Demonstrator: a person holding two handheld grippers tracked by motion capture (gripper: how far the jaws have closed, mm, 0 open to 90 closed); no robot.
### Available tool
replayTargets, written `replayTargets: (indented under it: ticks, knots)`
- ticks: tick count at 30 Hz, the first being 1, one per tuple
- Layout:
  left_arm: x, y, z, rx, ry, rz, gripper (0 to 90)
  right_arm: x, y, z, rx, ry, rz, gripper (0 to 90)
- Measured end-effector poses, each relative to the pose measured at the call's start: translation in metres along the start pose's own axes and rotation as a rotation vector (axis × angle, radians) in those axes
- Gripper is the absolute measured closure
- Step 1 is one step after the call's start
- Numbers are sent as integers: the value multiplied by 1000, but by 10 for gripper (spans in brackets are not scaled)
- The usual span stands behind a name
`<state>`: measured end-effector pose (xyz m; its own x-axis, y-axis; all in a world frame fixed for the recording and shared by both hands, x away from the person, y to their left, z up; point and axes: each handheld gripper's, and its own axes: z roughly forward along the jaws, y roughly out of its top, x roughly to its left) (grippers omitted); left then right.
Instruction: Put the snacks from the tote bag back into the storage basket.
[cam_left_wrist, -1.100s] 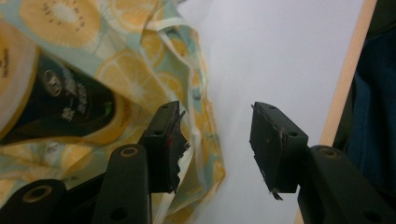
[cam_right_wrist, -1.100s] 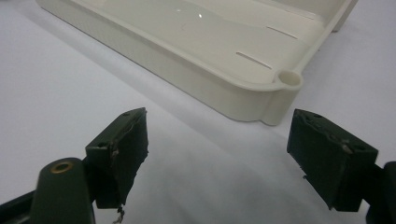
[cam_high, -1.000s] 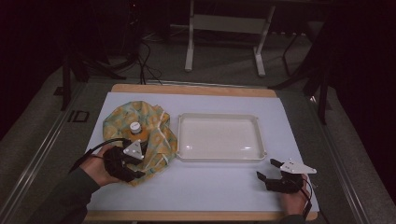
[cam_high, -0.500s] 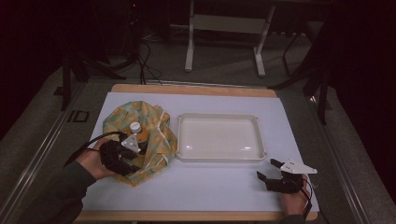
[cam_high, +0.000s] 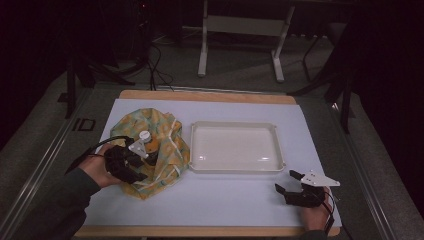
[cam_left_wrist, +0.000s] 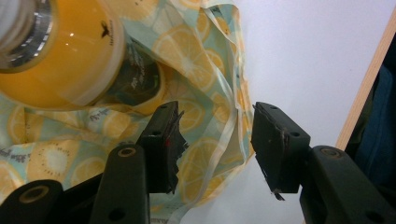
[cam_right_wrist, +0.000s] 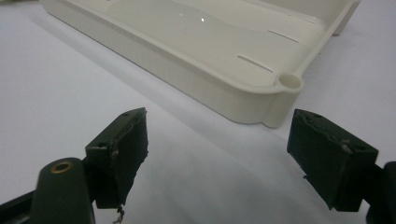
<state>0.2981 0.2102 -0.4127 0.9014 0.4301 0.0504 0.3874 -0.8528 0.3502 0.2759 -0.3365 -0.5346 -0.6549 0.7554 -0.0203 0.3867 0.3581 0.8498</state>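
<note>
Yellow lemon cloth (cam_left_wrist: 205, 126) lies bunched under the orange bottle (cam_left_wrist: 60, 56) left of the white tray (cam_high: 235, 147): slide the left gripper (cam_left_wrist: 215, 140), just opening, cloth between, over one fold, keeping the right gripper (cam_right_wrist: 217, 154) wide apart.

white table (cam_high: 240, 200) bears citrus-print cloth (cam_high: 167, 150), cream tray (cam_high: 235, 165).

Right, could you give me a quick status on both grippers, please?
Left gripper open over lemon-print cloth, jaws just opening, orange bottle beside. Right gripper open, empty, near white tray. Nothing in the way.
</note>
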Motion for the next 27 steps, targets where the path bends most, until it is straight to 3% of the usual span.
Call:
replayTargets:
  ticks: [8, 22, 27]
  knots:
    - [4, 0, 1, 21, -1, -5, 529, 0, 0, 0, -3, 2, 1, 199]
    - [21, 0, -5, 35, -3, -48, 518, 0, 0, -1, -7, 3, 2, 199]
    - [24, 2, -7, 64, 9, -47, 508, 0, 0, -1, -5, 4, 2, 199]
